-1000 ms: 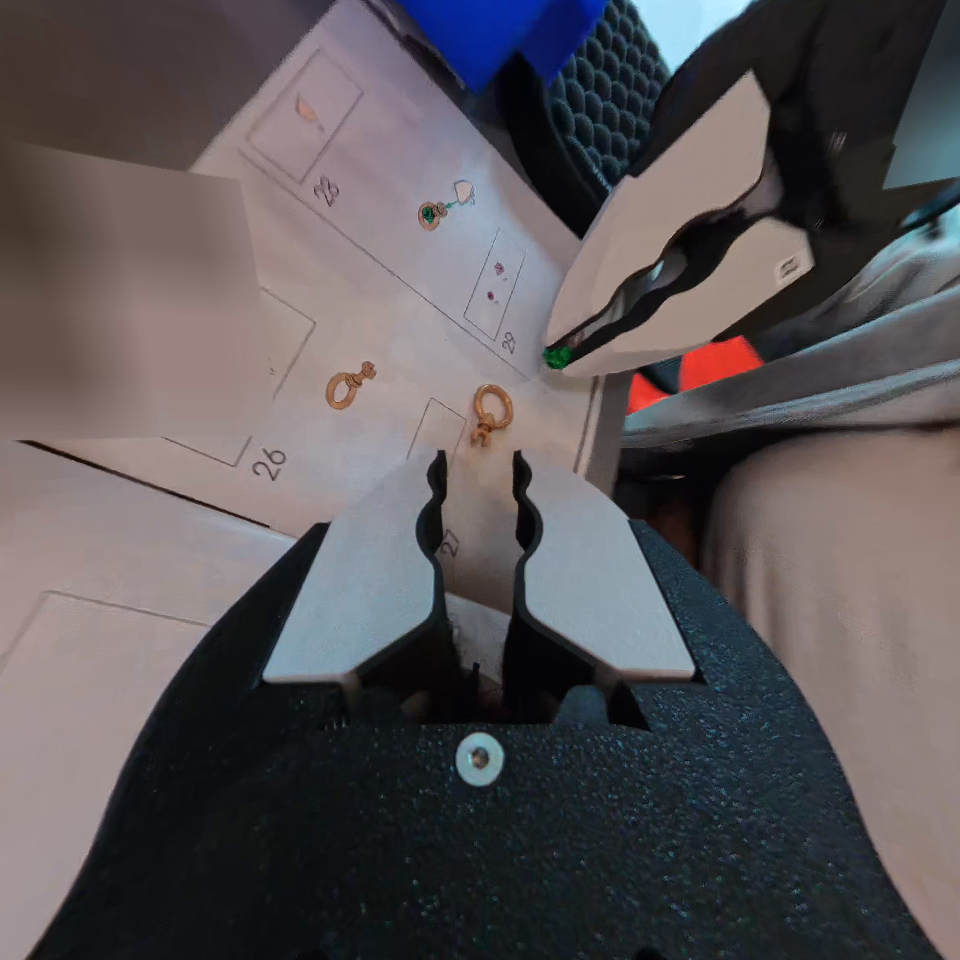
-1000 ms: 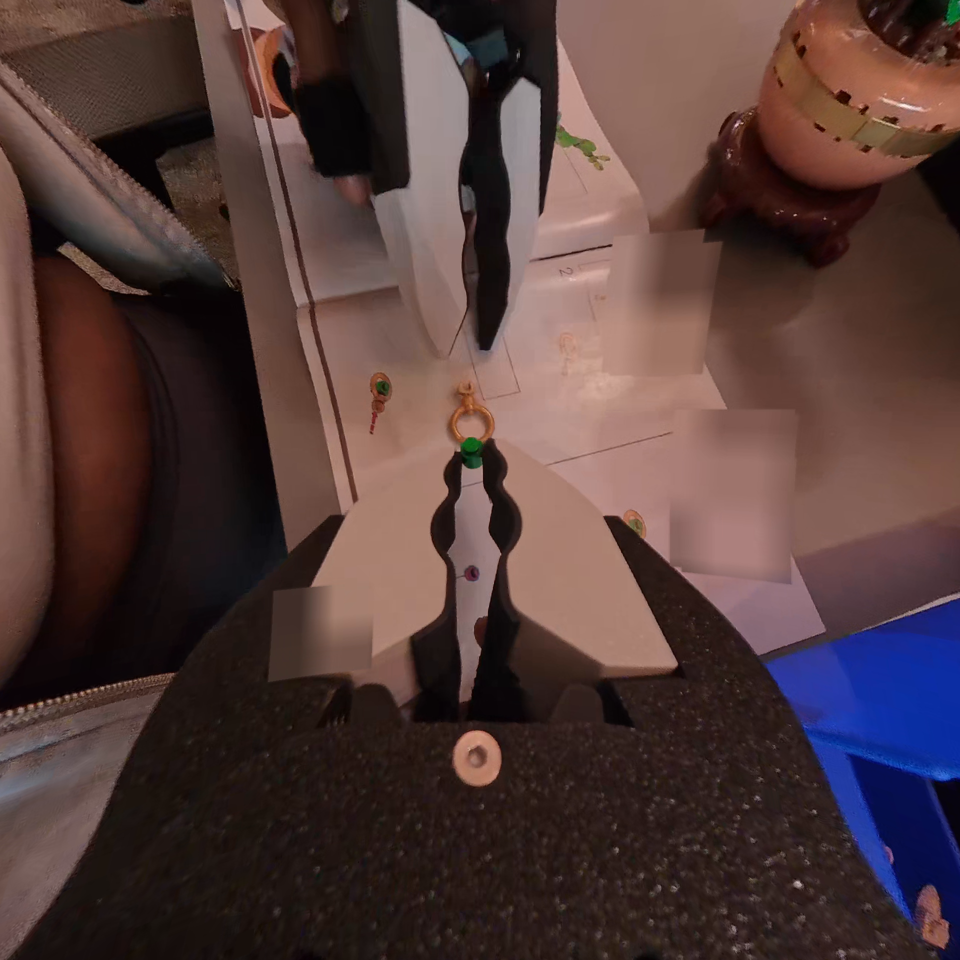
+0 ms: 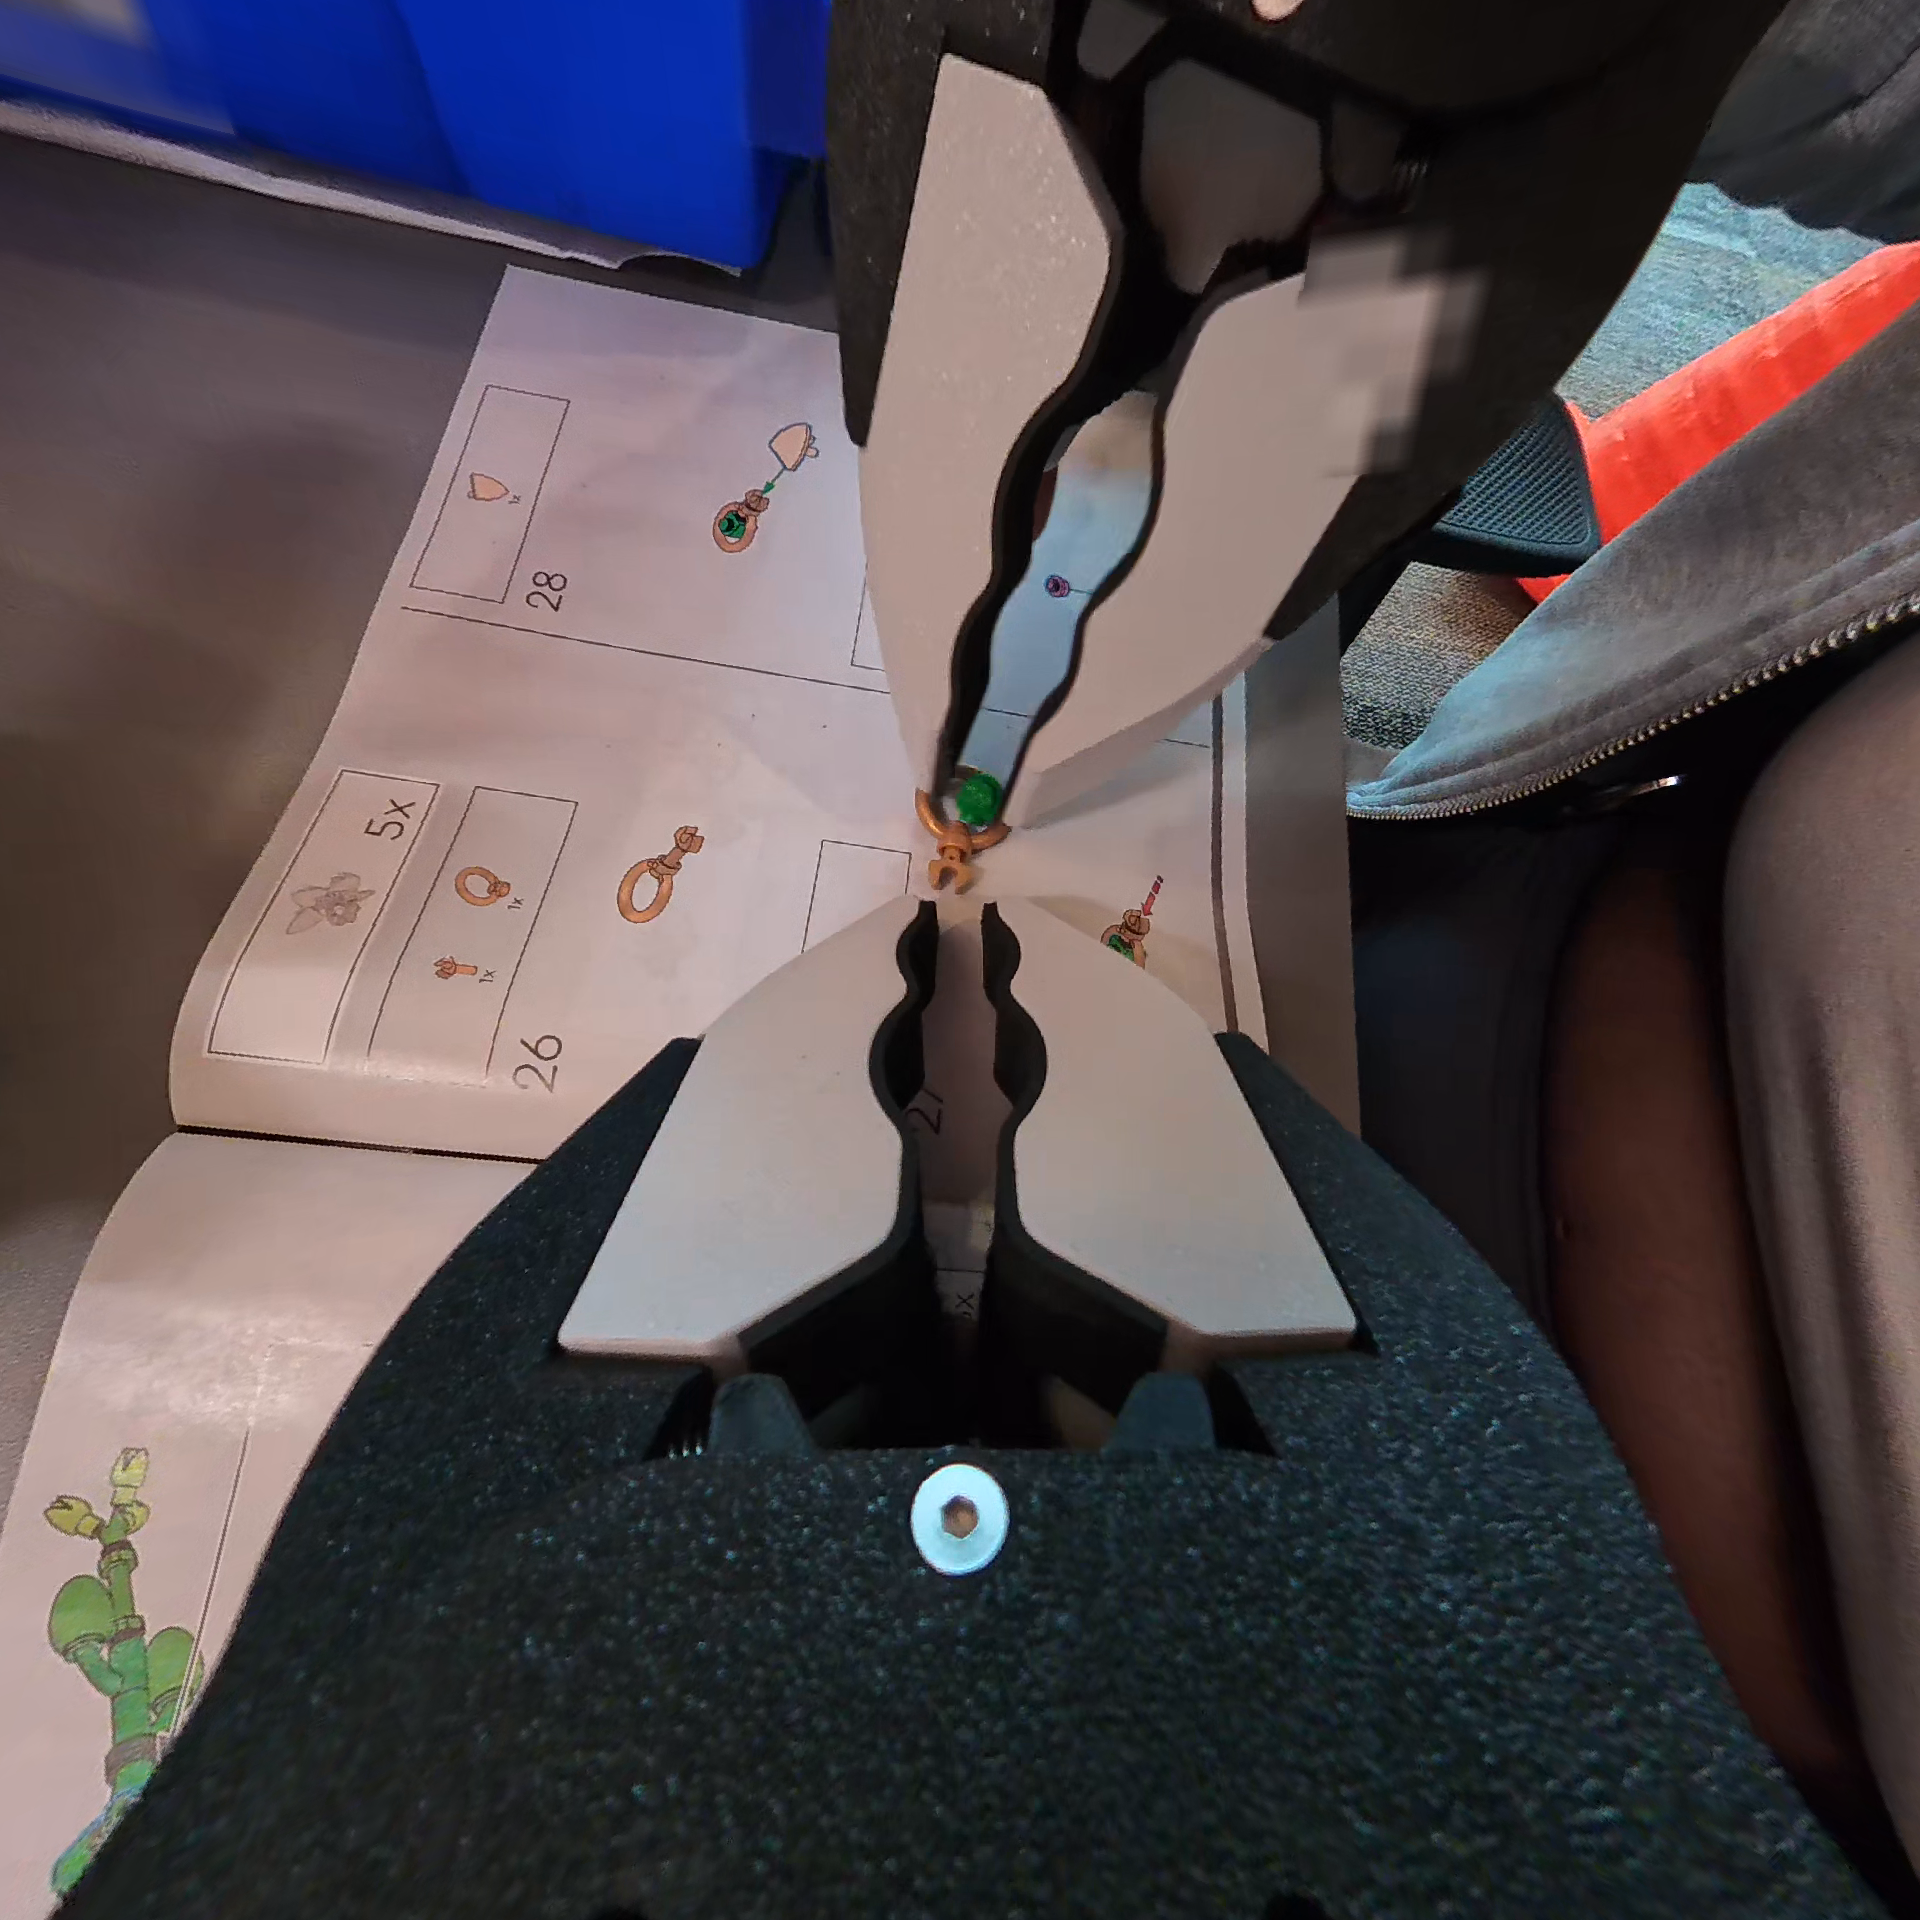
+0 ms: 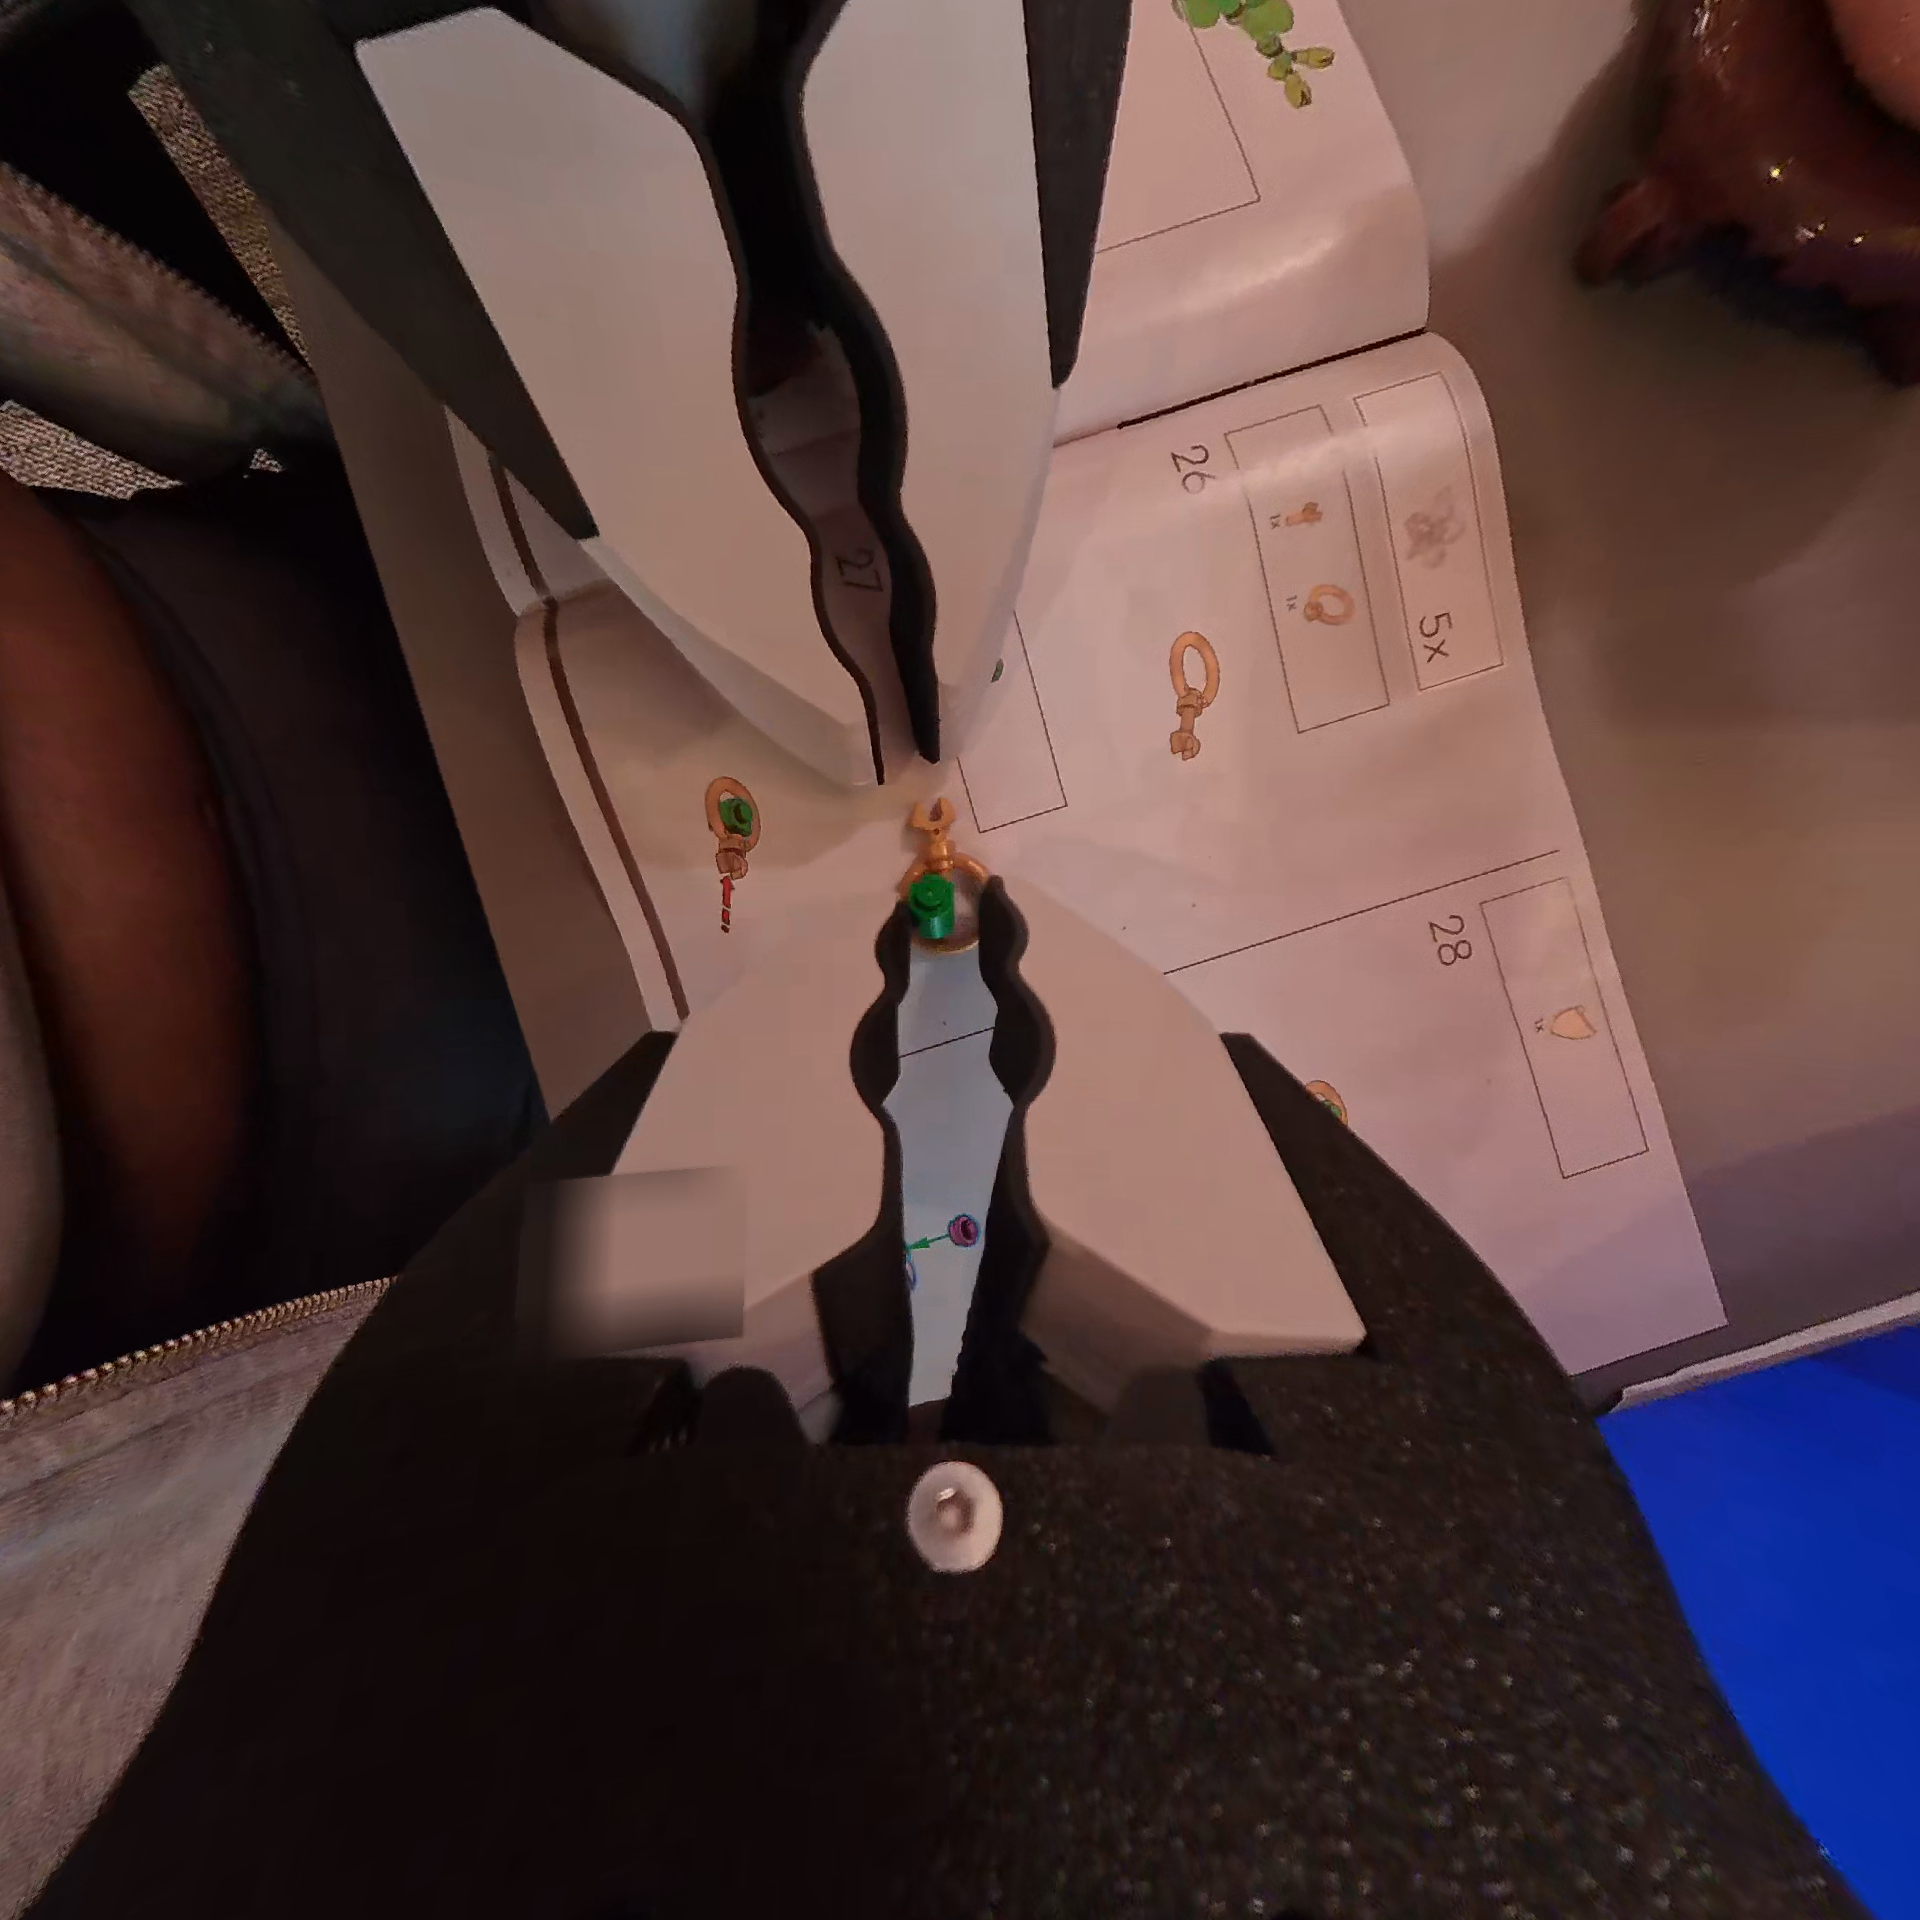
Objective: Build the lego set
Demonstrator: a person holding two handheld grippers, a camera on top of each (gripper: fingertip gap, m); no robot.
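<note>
Item: small gold plastic ring piece with clip stem (image 4: 940, 868), lying on the open paper instruction booklet (image 3: 644, 717). Right gripper (image 4: 940, 914): jaws narrow, pinching a tiny green round stud (image 4: 930, 906) over the ring's opening. Left gripper (image 3: 958, 912): jaws narrow, empty, tips just beside the clip end. Status: stud apparently not yet seated; petal pieces remain, judging by the booklet.
</note>
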